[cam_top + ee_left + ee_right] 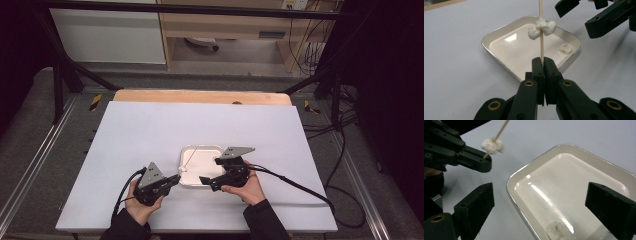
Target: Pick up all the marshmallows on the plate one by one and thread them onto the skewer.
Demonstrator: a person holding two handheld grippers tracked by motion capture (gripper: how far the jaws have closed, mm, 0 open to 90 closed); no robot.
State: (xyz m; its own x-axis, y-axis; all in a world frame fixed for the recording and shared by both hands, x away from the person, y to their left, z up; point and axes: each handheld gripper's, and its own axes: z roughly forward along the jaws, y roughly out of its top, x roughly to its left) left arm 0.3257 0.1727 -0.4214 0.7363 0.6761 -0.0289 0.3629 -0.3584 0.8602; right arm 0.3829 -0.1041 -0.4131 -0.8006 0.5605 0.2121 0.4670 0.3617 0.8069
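With left gripper (541, 65) clamped on skewer (541, 30), loose marshmallow (557, 230) sits just beneath wide-open right gripper (544, 205), inside tray (529, 172).

White fluffy lump (542, 28) on tan wooden skewer (541, 45). Cream tray (499, 37), silvery rim, second white lump (556, 230) inside. Both claws black, brass-coloured rivets: left claw (543, 65), right claw (544, 207). Bench (150, 135) pale lavender-white, plain.

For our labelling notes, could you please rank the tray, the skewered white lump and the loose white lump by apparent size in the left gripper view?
1. Tray, clearly largest.
2. Skewered lump.
3. Loose lump; it lies at the tray's far side, so distance may exaggerate the gap.
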